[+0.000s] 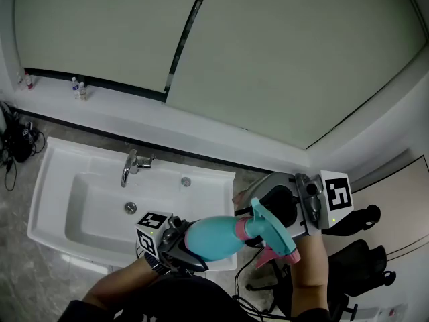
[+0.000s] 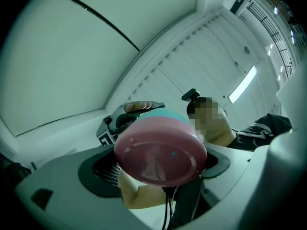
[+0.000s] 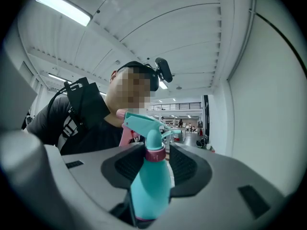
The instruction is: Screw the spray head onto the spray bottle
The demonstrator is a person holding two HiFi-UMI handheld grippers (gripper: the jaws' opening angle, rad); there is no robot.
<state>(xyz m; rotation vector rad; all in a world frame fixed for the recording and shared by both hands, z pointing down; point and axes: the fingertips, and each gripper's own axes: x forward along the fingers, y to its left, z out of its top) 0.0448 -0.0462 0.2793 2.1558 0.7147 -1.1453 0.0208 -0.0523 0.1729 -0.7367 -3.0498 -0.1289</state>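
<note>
The whole business is going on in mid-air, in front of a white sink (image 1: 47,173) set in a grey speckled surface (image 1: 27,280). The basin has a chrome tap (image 1: 131,166) at its back edge and a round drain (image 1: 130,207) in its floor. Behind it runs a pale ledge (image 1: 201,123) with a few small bottles (image 1: 78,88) standing at its far left. Above the ledge the wall is made of large pale panels (image 1: 100,25), parted by a dark seam (image 1: 188,32). A tangle of dark cables (image 1: 17,143) lies off to the left of the sink, and a black office chair (image 1: 362,267) stands at the lower right.

The teal spray bottle (image 1: 211,239) lies roughly level between the person's two hands, just in front of the sink's near right corner. The left hand-held gripper (image 2: 160,152) stands wide, its pads clamped on the bottle's pink bottom end, which fills the space between them. The right hand-held gripper (image 3: 156,157) is set narrow about the pink collar where the spray head (image 1: 271,230) meets the bottle's neck. The teal nozzle and pink trigger stick out beyond its jaws.

Seen from the right gripper view, overhead is a white ribbed ceiling with a bright strip light (image 3: 62,8), and the room opens far back into a long lit hall (image 3: 182,119).
</note>
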